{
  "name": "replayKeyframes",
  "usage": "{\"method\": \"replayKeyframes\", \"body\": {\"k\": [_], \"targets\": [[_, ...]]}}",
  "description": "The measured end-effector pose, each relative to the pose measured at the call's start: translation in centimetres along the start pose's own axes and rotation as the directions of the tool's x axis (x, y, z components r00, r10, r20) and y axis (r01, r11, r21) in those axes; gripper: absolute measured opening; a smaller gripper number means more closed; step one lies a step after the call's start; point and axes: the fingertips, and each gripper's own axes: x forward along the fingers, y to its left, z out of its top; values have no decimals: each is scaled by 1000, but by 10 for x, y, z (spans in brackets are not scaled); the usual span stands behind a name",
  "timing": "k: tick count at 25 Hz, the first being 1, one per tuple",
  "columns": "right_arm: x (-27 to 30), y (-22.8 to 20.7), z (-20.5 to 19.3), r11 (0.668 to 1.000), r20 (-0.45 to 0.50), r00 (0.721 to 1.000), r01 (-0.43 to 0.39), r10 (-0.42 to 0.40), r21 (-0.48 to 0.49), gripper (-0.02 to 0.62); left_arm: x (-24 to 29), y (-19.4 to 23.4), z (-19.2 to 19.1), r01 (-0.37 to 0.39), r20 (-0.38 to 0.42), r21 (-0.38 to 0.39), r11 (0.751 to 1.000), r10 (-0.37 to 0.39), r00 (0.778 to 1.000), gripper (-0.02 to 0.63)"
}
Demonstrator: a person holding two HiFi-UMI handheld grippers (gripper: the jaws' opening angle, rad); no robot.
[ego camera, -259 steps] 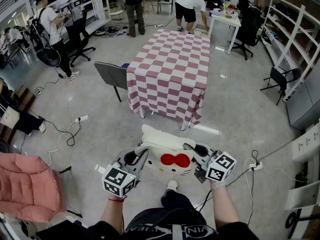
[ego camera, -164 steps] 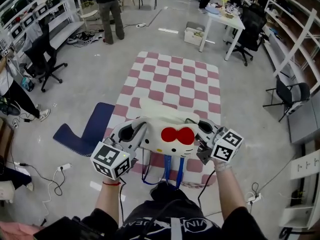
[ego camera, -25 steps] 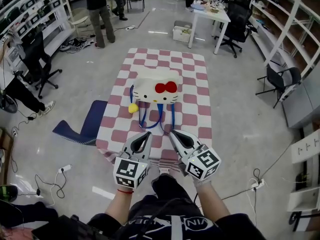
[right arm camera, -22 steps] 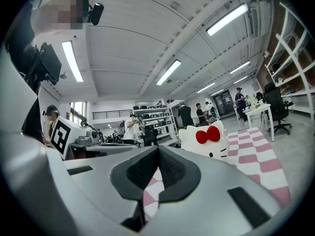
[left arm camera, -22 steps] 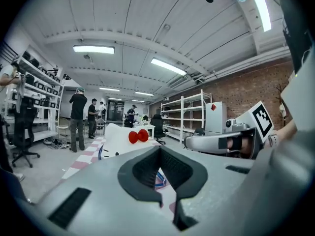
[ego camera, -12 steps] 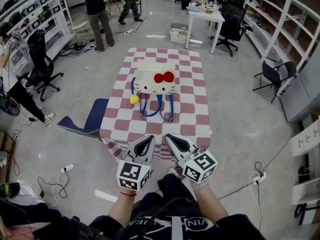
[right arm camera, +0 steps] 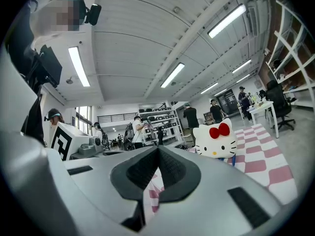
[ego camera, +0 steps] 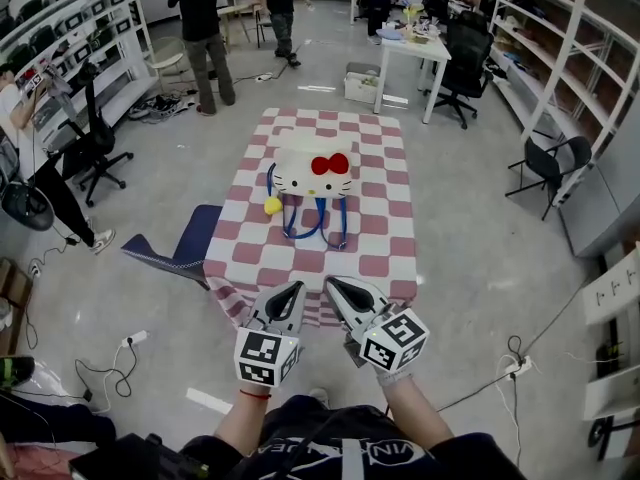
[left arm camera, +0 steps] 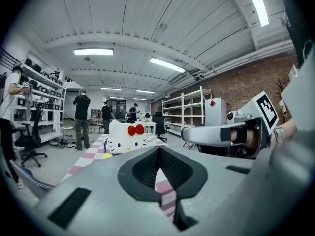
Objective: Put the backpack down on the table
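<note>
The backpack [ego camera: 312,173] is a soft, rounded white cat head with two stubby ears and a red bow [ego camera: 322,163] by one ear. It sits on the far half of the surface [ego camera: 375,240], roughly midway between the long sides. Its face is turned toward the person and its wide axis lies across the surface. In the gripper views [left arm camera: 125,136] [right arm camera: 216,139] it looks upright, though it may be leaning back a little; the steep head view does not settle this.

Two thin blue straps [ego camera: 340,223] trail flat from under it along the length of the surface toward the near edge. A small yellow ball [ego camera: 271,205] lies just beside its lower left corner.

A cloth [ego camera: 262,253] of pink and white checks covers the surface and hangs in soft folds at the near end.

The left gripper [ego camera: 293,288] [left arm camera: 160,151] and right gripper [ego camera: 332,283] [right arm camera: 158,149] hang side by side over the near edge, well apart from the backpack. Both are smooth grey plastic with dark ribbed pads. Each has its jaws together at the tips with nothing between them
</note>
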Motion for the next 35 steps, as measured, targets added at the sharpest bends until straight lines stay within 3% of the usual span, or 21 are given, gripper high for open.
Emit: {"method": "replayKeyframes", "body": {"k": [23,35], "targets": [[-136,87,-35,998,-56,996,-63,64,29,2,-107,-128,-38,-54,-49,-39,998,52,997,5],[-181,126,-50,996,-57,995,-79,81,45,0,-152,-165,-49,-71,-59,-32,997,69,996,5]]}}
